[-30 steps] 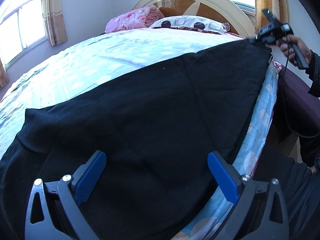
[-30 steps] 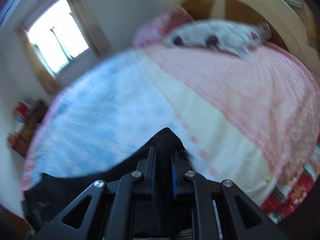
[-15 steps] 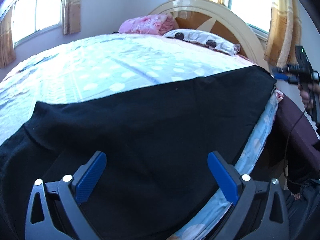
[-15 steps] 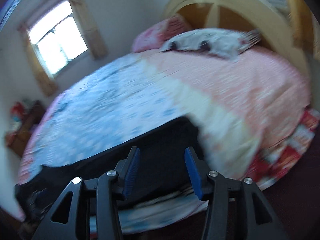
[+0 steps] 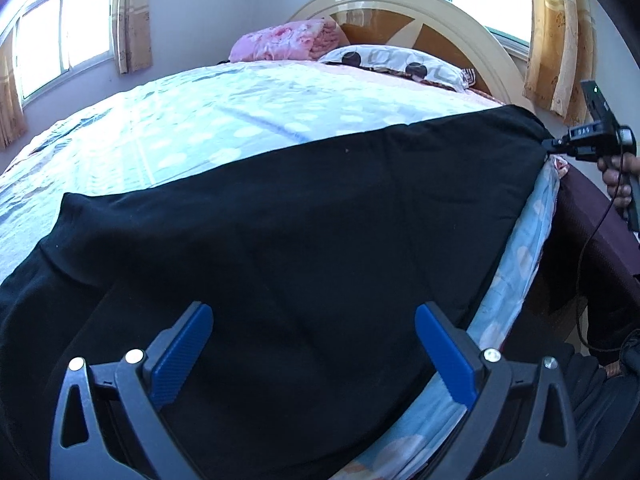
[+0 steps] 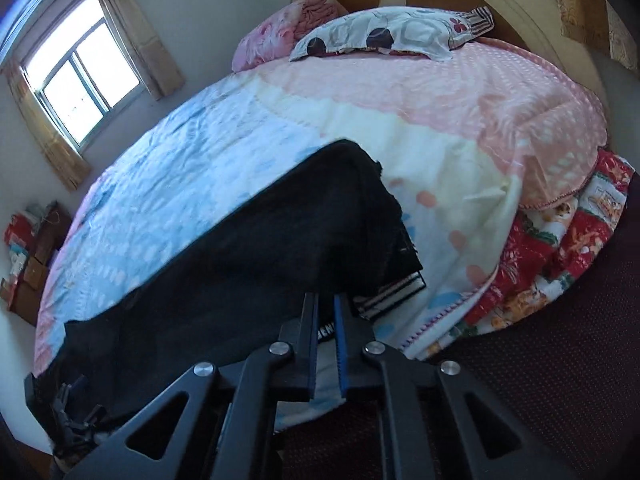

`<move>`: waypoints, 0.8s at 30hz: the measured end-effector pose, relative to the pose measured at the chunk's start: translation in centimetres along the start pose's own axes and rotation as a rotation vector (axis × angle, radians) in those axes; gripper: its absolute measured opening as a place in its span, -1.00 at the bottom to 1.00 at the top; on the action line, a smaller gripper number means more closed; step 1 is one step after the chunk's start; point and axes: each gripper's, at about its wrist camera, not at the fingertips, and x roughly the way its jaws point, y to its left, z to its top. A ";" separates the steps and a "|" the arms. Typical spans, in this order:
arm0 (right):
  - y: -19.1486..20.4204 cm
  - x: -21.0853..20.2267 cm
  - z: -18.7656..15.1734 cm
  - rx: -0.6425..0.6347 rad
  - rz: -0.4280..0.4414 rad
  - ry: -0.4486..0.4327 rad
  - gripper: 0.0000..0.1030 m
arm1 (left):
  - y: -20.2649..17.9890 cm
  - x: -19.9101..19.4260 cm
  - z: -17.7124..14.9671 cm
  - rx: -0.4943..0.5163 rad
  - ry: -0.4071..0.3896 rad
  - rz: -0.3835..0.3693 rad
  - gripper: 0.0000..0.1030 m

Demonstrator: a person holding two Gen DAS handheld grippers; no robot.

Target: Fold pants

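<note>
Black pants lie spread flat across the near side of a bed, over a pale blue dotted bedspread, their long edge running along the mattress side. The left gripper hangs over the dark cloth with its blue pads wide apart and nothing between them. At the far corner of the garment the right gripper has its jaws drawn almost together — they have just been closing — and in the right wrist view the tips sit at the edge of the cloth, beside a striped band; the pads look to pinch the fabric there, though the contact itself is partly hidden. From the left wrist view the same tool appears at the pants' corner, held in a hand with a cable trailing down.

Around the work: a pink-and-cream blanket covers the head of the bed, topped by a patterned pillow and a folded pink quilt against a curved headboard. A red floral cover hangs off the mattress edge. Curtained windows light the room — boxes are stacked by the far wall.
</note>
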 end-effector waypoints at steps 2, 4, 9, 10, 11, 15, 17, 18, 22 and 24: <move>-0.3 0.0 -0.4 -0.014 -0.003 -0.010 -0.87 | 0.0 -0.1 0.2 -0.005 0.007 -0.001 1.00; -0.3 0.0 -0.2 -0.018 -0.007 0.005 -0.87 | 0.4 -0.9 0.7 -0.021 -0.002 0.000 1.00; 2.0 -3.0 -0.3 -0.092 -0.099 -0.076 0.01 | 3.2 -4.2 2.8 -0.019 -0.081 0.062 1.00; 3.0 -3.8 -0.4 -0.119 -0.114 -0.124 0.11 | 4.6 -4.6 3.6 -0.029 -0.086 0.079 1.00; 4.2 -4.3 -0.5 -0.148 -0.111 -0.158 0.13 | 5.5 -4.6 4.0 -0.034 -0.084 0.095 1.00; 9.0 -3.8 -1.1 -0.266 0.042 -0.167 0.13 | 9.4 -3.3 6.2 -0.084 -0.056 0.164 1.00; 11.5 -1.9 -1.9 -0.316 0.142 -0.088 0.13 | 11.3 -1.5 7.1 -0.138 -0.010 0.168 1.00; 12.3 -1.0 -2.2 -0.328 0.170 -0.056 0.13 | 12.0 -0.5 7.3 -0.148 0.027 0.198 1.00; 13.8 3.3 -3.7 -0.330 0.156 0.070 0.13 | 14.1 3.7 7.0 -0.186 0.169 0.255 1.00; 12.8 5.0 -4.1 -0.297 0.152 0.111 0.13 | 15.2 4.0 6.7 -0.242 0.138 0.220 1.00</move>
